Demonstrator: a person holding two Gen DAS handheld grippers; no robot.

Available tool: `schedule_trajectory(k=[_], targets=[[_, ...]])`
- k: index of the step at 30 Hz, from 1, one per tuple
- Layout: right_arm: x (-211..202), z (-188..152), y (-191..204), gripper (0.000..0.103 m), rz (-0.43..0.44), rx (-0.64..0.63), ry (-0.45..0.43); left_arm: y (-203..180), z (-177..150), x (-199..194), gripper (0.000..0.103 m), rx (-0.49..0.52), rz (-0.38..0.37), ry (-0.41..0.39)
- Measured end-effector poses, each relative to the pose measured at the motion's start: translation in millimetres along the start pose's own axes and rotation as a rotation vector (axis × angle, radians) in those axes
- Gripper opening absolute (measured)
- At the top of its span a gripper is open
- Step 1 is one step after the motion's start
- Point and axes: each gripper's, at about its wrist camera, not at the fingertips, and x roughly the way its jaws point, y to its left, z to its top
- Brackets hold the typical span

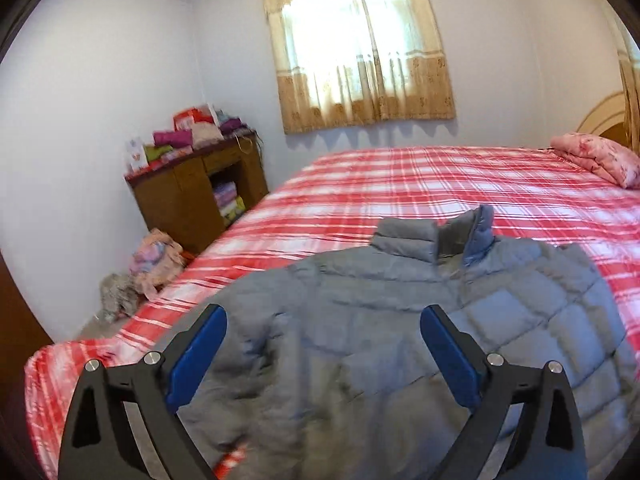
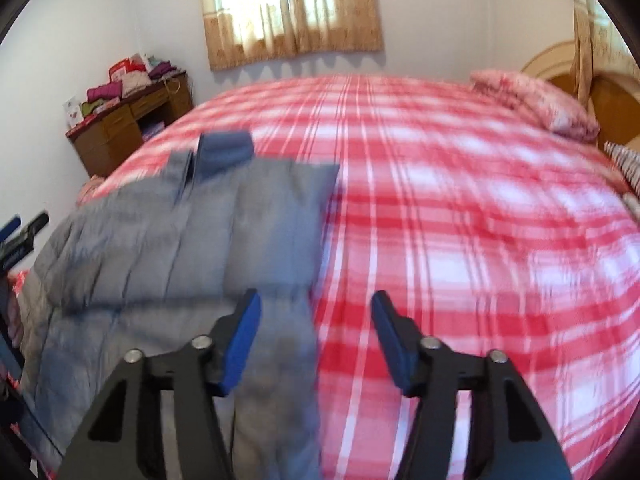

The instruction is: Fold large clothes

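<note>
Both grippers' fingers [image 1: 450, 356] apart; jacket [image 1: 380, 340] hem cropped

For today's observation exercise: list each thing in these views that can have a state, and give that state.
Left claw: open, above the jacket.
Right claw: open, at the jacket's edge.
Grey jacket: lying on the bed, collar up.
Curtains: drawn.
Pink quilt: folded, by the headboard.

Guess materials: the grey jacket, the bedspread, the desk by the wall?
Grey jacket: quilted padded synthetic, probably nylon or polyester shell; stitched puffy panels, matte.
Bedspread: woven fabric, red-white plaid, slight sheen; fibre unclear.
Desk: brown wood or wood veneer, semi-gloss.
</note>
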Motion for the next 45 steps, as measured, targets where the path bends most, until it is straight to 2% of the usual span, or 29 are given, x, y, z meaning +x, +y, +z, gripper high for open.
schedule_trajectory(k=[1, 3, 6, 9, 12, 14, 18, 28, 31, 32, 33, 35, 37, 39, 42, 45], targets=[[12, 13, 5, 0.044, 0.000, 0.004, -0.016, -9, 3, 11, 0.098, -0.010, -0.010, 0.020], [35, 29, 12, 0.044, 0.014, 0.010, -0.025, -23, 3, 40, 0.098, -0.024, -0.026, 0.068], [79, 42, 22, 0.044, 0.018, 0.036, -0.024, -51, -8, 72, 0.098, -0.002, 0.019, 0.123], [122, 36, 37, 0.044, 0.020, -0.010, 0.024, -63, -24, 105, 0.098, 0.020, 0.049, 0.194], [156, 14, 37, 0.043, 0.012, -0.004, 0.099, -62, -40, 123, 0.098, 0.019, 0.039, 0.258], [158, 12, 32, 0.043, 0.031, 0.019, 0.104, -59, -46, 133, 0.098, 0.001, 0.011, 0.301], [157, 11, 27, 0.043, 0.048, 0.042, 0.108, -61, -50, 144, 0.100, -0.007, 0.011, 0.347], [162, 12, 34, 0.043, 0.028, 0.021, 0.112, -65, -52, 149, 0.102, 0.000, 0.032, 0.349], [157, 16, 36, 0.042, 0.008, -0.005, 0.129, -66, -45, 142, 0.102, 0.020, 0.062, 0.355], [149, 19, 36, 0.042, -0.011, -0.008, 0.118, -65, -39, 133, 0.102, 0.017, 0.065, 0.345], [129, 22, 37, 0.044, 0.012, 0.003, 0.070, -62, -32, 117, 0.102, -0.001, 0.036, 0.305], [100, 23, 47, 0.044, 0.054, -0.013, 0.010, -56, -22, 84, 0.102, -0.046, -0.056, 0.207], [88, 18, 61, 0.054, 0.085, -0.050, 0.003, -64, -22, 71, 0.102, -0.051, -0.105, 0.183], [91, 10, 75, 0.055, 0.102, -0.076, 0.022, -80, -30, 74, 0.102, -0.014, -0.120, 0.204], [113, -8, 85, 0.055, 0.082, -0.109, 0.078, -102, -55, 97, 0.102, 0.073, -0.058, 0.289], [125, -13, 80, 0.055, 0.090, -0.082, 0.106, -100, -60, 106, 0.102, 0.049, -0.079, 0.315]])
